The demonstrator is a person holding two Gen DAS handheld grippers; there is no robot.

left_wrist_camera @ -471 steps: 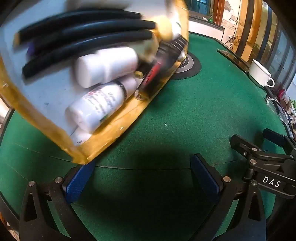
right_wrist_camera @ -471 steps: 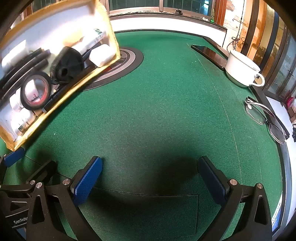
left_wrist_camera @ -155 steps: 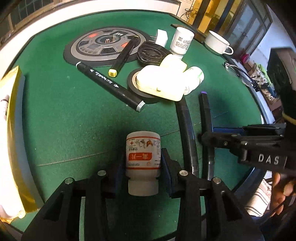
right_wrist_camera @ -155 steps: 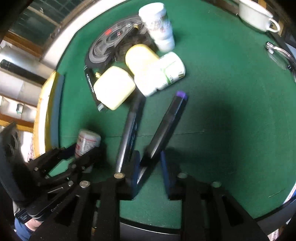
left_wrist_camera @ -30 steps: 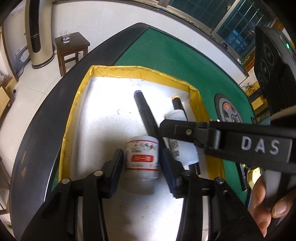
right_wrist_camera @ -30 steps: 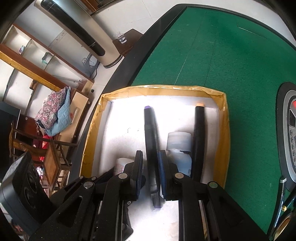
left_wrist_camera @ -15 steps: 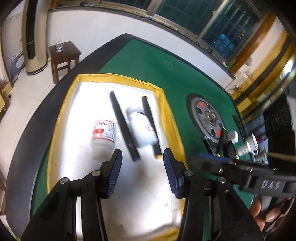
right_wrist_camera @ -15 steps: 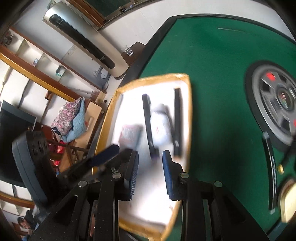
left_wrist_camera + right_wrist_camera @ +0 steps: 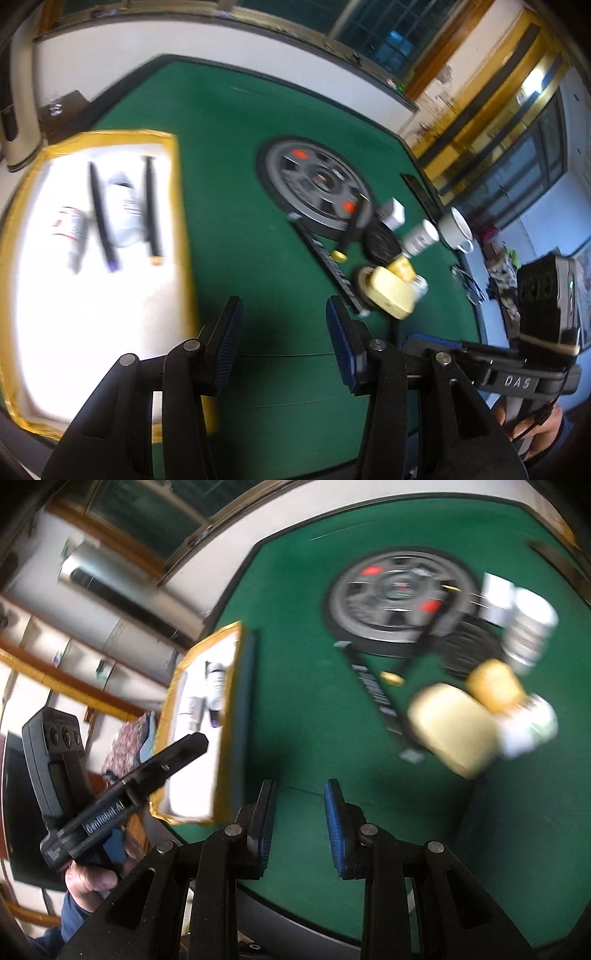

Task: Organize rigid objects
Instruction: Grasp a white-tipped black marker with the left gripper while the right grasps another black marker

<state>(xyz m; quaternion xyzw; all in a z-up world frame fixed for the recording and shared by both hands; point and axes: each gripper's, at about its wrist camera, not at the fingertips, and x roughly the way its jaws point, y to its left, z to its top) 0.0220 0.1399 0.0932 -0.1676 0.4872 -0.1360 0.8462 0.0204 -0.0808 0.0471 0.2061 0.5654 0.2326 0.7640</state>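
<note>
Yellow-rimmed tray (image 9: 181,206) at frame left, four things in it.

It holds two white bottles (image 9: 123,206) and two black markers (image 9: 100,218) side by side (blurred). My left gripper (image 9: 282,345) and right gripper (image 9: 300,825) are both spread and empty over the green table (image 9: 229,155); the unsorted pile (image 9: 388,291) lies right of centre.

Both grippers are swinging away from the yellow-edged tray (image 9: 177,206), where the red-labelled bottle (image 9: 72,232) and purple-tipped marker (image 9: 101,218) are now lying released; the left gripper (image 9: 282,339) and right gripper (image 9: 300,825) are hanging empty, jaws parted, over the green felt (image 9: 236,206), turning toward the scattered pile around the pale yellow case (image 9: 391,297)
</note>
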